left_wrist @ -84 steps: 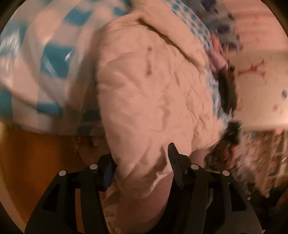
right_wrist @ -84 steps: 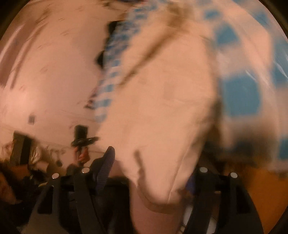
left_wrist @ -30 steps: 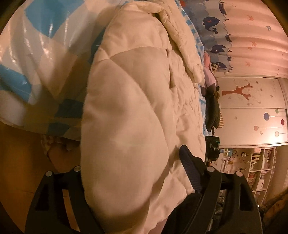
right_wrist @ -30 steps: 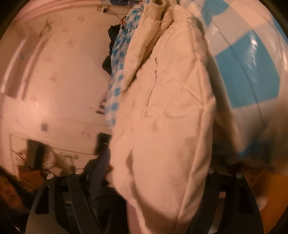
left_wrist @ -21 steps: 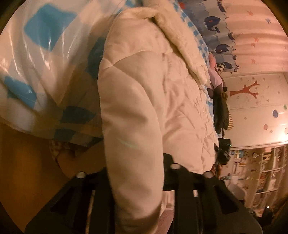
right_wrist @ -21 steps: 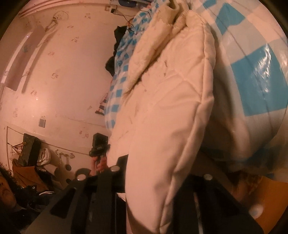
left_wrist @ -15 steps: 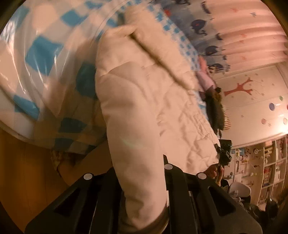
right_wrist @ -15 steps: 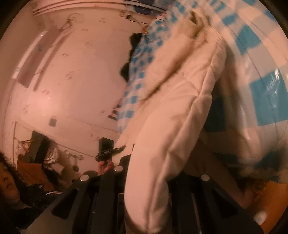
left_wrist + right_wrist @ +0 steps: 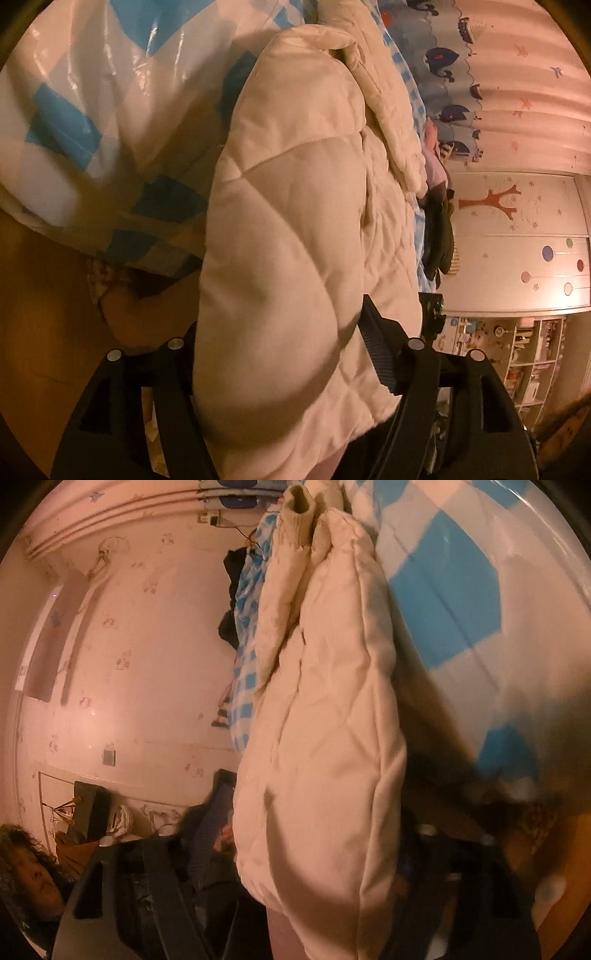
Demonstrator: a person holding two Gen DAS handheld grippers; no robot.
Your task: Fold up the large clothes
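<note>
While I watch both wrist cams, biggest thing is the bed cover (image 9: 85, 110), blue/white check w/ a shiny plastic look, filling the upper left of the left view and upper right of the right view. Cream quilted jacket (image 9: 288, 236) lies over the bed edge, padded bulk hanging toward both cams; a ribbed cuff (image 9: 297, 513) sticks up at top of the right view. Wardrobe w/ tree decal (image 9: 517, 236) and whale curtain (image 9: 454, 74) sit behind, right side of the left view. My left gripper (image 9: 284, 347) has jacket padding between its fingers, jaws opening; right finger pad looks just clear of the fabric, left one is hidden. My right gripper (image 9: 314, 834) is blurred, jaws opening too, jacket between them; can't tell if pads touch.
</note>
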